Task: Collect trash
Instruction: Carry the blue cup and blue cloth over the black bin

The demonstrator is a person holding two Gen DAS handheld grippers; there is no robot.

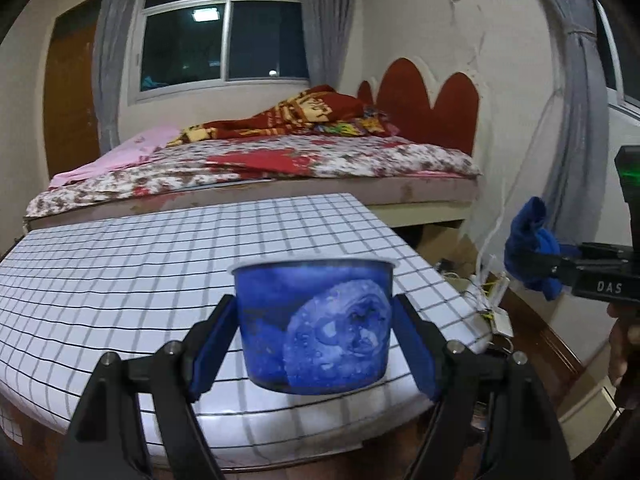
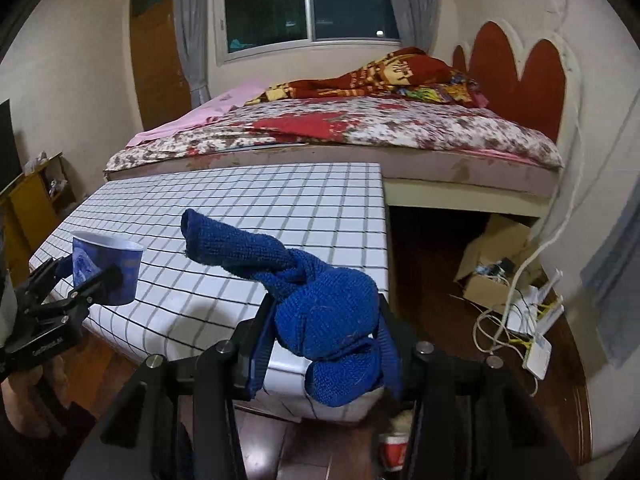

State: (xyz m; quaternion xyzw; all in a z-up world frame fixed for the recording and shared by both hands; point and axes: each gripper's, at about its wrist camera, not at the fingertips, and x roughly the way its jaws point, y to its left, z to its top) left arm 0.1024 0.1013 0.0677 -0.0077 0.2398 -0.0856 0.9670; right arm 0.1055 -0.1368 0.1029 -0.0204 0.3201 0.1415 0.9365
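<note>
My left gripper (image 1: 314,336) is shut on a blue paper cup (image 1: 316,324) with a white rim, held upright in the air over the near edge of a table with a white checked cover (image 1: 140,264). The same cup (image 2: 108,272) and left gripper (image 2: 90,280) show at the left of the right wrist view. My right gripper (image 2: 324,332) is shut on a knotted blue knitted cloth (image 2: 320,312), whose loose end sticks up to the left. From the left wrist view, that cloth (image 1: 530,250) and right gripper (image 1: 548,262) appear at the right edge.
A bed (image 2: 360,132) with floral sheets and a red blanket stands behind the checked table (image 2: 260,200). On the wooden floor to the right lie a cardboard box (image 2: 496,260), white cables and a router (image 2: 536,336). A red-and-white cup (image 2: 394,450) sits on the floor below my right gripper.
</note>
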